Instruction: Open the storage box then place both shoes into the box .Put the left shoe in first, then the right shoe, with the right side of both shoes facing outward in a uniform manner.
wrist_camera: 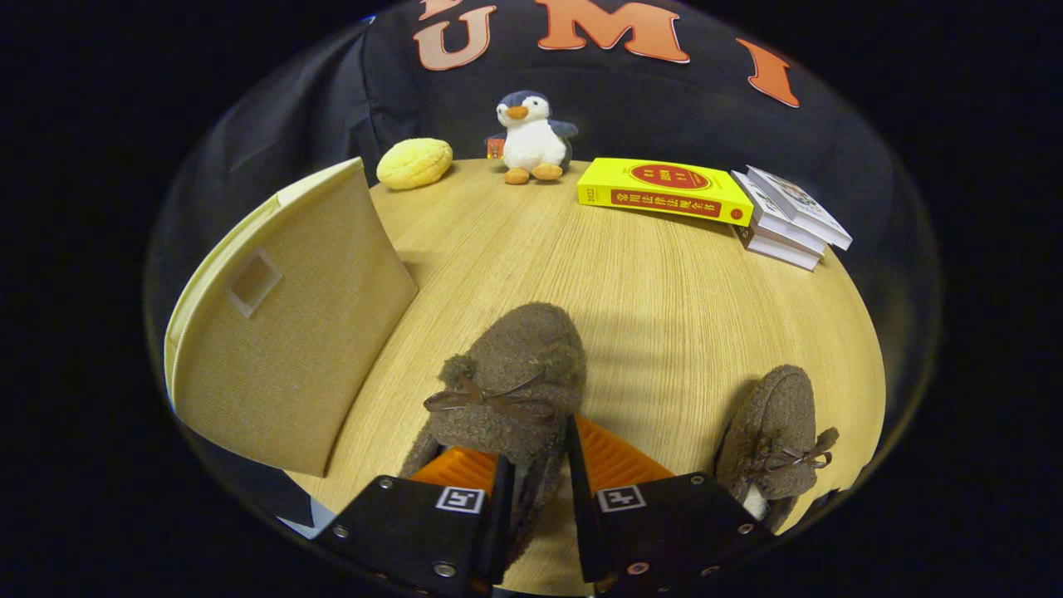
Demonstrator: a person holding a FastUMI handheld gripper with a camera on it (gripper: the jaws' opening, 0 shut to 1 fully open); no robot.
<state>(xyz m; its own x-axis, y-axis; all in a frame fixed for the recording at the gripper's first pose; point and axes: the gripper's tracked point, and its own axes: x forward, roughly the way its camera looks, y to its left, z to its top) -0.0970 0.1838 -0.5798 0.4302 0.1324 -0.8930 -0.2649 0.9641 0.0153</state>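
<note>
Pinching the fuzzy brown shoe (507, 390) by its side wall, the tongs (536, 490) are squeezed on it, beside the storage box (282, 332); the other shoe (776, 440) lies on the bench (664, 291).

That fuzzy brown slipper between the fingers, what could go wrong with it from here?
The hand-held gripper pinches only the soft heel edge of the brown slipper, so it could sag or slip free when carried. The beige storage box stands close beside it, and a swinging toe might knock it. The second slipper lies near the table's edge and could get nudged off.
</note>
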